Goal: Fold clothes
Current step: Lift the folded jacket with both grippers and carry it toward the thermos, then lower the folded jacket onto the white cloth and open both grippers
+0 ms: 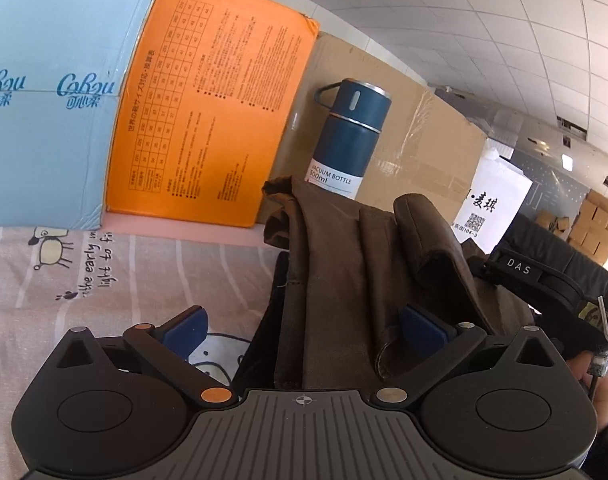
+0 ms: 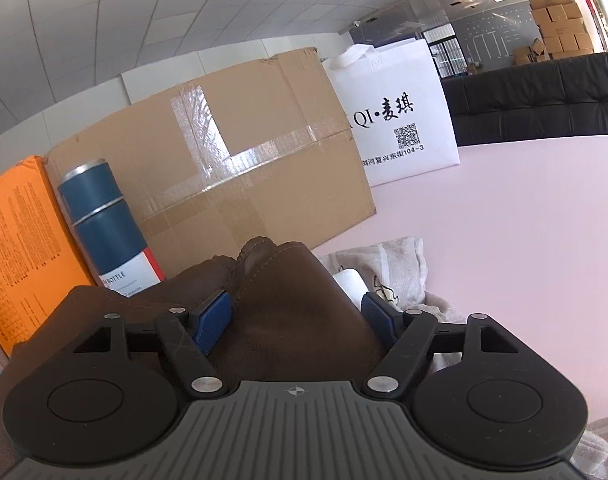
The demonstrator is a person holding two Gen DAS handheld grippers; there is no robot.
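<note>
Blue flask [image 1: 350, 136] beside cardboard box [image 2: 239, 152]

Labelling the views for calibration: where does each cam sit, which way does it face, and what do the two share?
Left wrist: on the left claw, facing along its open fingers over the folded brown garment toward the orange printed box; the other hand's black wrist strap shows at right.
Right wrist: on the right claw, open astride the garment, facing the taped brown cardboard box and white bag.
Shared: garment, dark blue vacuum bottle, both boxes, bag.

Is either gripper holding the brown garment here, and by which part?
Nothing is held: both grippers' jaws stand open around the brown garment, not pressing on it.
</note>
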